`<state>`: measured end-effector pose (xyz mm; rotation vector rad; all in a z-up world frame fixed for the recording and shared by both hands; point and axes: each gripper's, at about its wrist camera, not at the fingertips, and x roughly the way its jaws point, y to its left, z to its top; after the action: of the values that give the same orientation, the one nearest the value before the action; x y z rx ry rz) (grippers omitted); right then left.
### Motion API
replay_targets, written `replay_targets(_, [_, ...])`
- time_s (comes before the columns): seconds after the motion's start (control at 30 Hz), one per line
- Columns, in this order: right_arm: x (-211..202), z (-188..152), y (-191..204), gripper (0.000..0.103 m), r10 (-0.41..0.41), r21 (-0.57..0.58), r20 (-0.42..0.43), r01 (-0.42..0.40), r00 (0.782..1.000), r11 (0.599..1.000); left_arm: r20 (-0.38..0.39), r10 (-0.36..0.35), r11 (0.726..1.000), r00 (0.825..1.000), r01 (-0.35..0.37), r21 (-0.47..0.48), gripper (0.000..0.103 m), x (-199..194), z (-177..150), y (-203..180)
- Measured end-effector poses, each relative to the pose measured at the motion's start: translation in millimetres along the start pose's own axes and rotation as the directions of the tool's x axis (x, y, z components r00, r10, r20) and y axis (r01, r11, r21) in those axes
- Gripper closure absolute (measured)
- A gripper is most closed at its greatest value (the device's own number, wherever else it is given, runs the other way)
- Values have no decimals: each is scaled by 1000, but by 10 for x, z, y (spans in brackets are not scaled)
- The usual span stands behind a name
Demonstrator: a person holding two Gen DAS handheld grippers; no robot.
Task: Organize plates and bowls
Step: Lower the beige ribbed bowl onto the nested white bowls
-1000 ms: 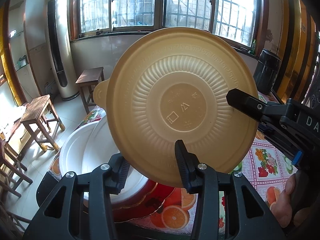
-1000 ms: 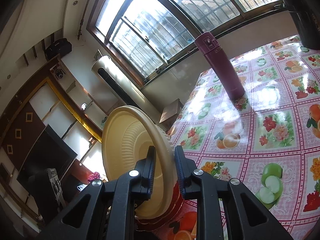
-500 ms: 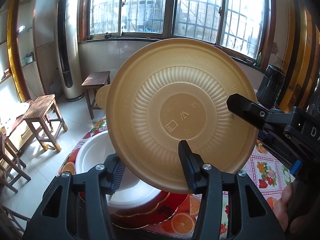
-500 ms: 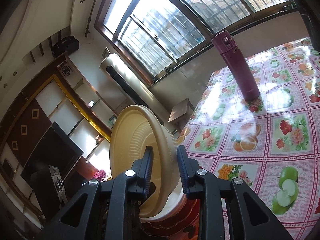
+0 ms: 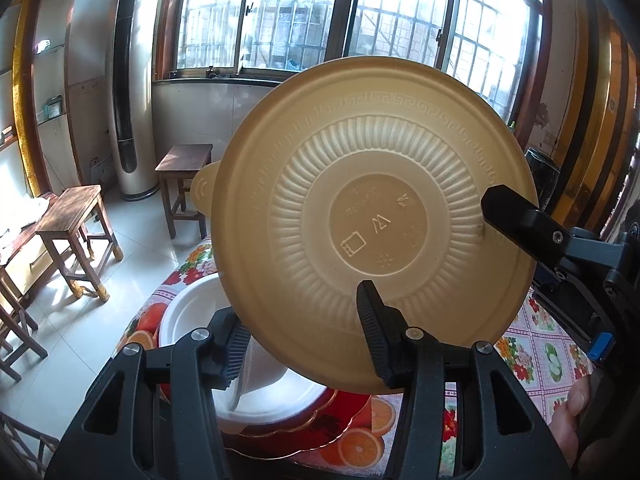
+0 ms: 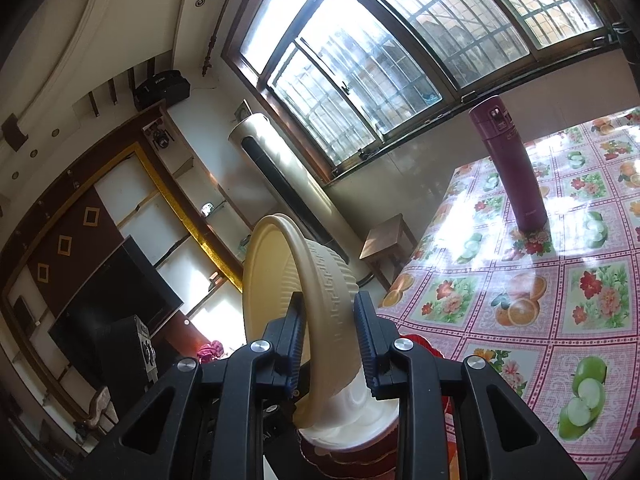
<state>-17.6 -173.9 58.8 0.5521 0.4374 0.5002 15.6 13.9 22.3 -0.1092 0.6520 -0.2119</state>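
Note:
A tan ribbed bowl (image 5: 372,224) stands on edge in the air, its underside facing the left wrist camera. My right gripper (image 6: 330,332) is shut on the tan bowl's (image 6: 320,280) wall; one of its fingers (image 5: 516,224) reaches in from the right. My left gripper (image 5: 294,300) is open just below the bowl's lower rim, which crosses the gap without being pressed. Under it a white bowl (image 5: 188,320) rests on red gold-edged plates (image 5: 320,416). The right wrist view shows the white bowl (image 6: 348,420) directly beneath the tan one.
The table (image 6: 520,320) has a fruit-print cloth; a maroon flask (image 6: 516,172) stands far back on it. A black jug (image 5: 540,176) is at the right. Wooden stools (image 5: 76,216) and a tall air conditioner (image 5: 128,92) stand on the floor to the left. A person's hand (image 5: 576,412) holds the right gripper.
The right gripper has lifted the tan bowl up off the stack, uncovering the white bowl. The left gripper's jaws have widened a little and it has drawn back slightly.

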Motion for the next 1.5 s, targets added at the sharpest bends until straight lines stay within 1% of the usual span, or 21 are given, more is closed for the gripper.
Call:
replay_targets(0.1, [-89, -3, -90, 76, -20, 19, 10, 20, 1000, 1000, -25, -31, 999, 999, 31, 9, 54, 69, -31, -75])
replay_targets(0.2, [-209, -26, -188, 76, -61, 18, 24, 61, 998, 998, -51, -61, 998, 997, 63, 27, 54, 149, -70, -207])
replay_targets(0.43, [-475, -98, -522, 76, -153, 62, 24, 151, 988, 987, -114, -89, 992, 990, 99, 83, 54, 333, -178, -535])
replay_targets(0.53, [-476, -76, -619, 76, -165, 90, 12, 163, 986, 982, -134, -94, 990, 986, 107, 90, 54, 347, -183, -565])
replay_targets(0.6, [-422, -55, -605, 76, -153, 94, 4, 152, 988, 984, -129, -72, 992, 989, 85, 94, 54, 304, -148, -514])
replay_targets(0.67, [-327, -45, -521, 76, -133, 75, -3, 133, 991, 988, -109, -35, 995, 993, 45, 92, 54, 254, -94, -425])
replay_targets(0.8, [-54, -76, -273, 76, -79, 37, -25, 80, 997, 996, -73, 34, 998, 997, -30, 62, 54, 131, 18, -118])
replay_targets(0.87, [110, -111, -188, 76, -46, 36, -55, 48, 997, 998, -64, 78, 995, 995, -74, 69, 54, 65, 23, 24])
replay_targets(1.0, [426, -249, -93, 76, 2, 40, -130, 4, 991, 999, -81, 151, 986, 985, -145, 81, 54, 25, -94, 240])
replay_targets(1.13, [664, -445, -88, 76, 12, 41, -197, -4, 980, 999, -123, 189, 981, 974, -181, 72, 54, 93, -263, 384])
replay_targets(1.23, [782, -569, -128, 76, 11, 44, -235, -1, 972, 999, -155, 198, 980, 968, -191, 59, 54, 165, -346, 453])
replay_targets(1.4, [878, -696, -216, 76, -7, 34, -262, 17, 965, 999, -157, 213, 976, 964, -203, 75, 54, 198, -365, 424])
replay_targets(1.5, [923, -724, -307, 76, -8, 54, -275, 24, 961, 998, -155, 220, 974, 963, -207, 93, 54, 221, -367, 386])
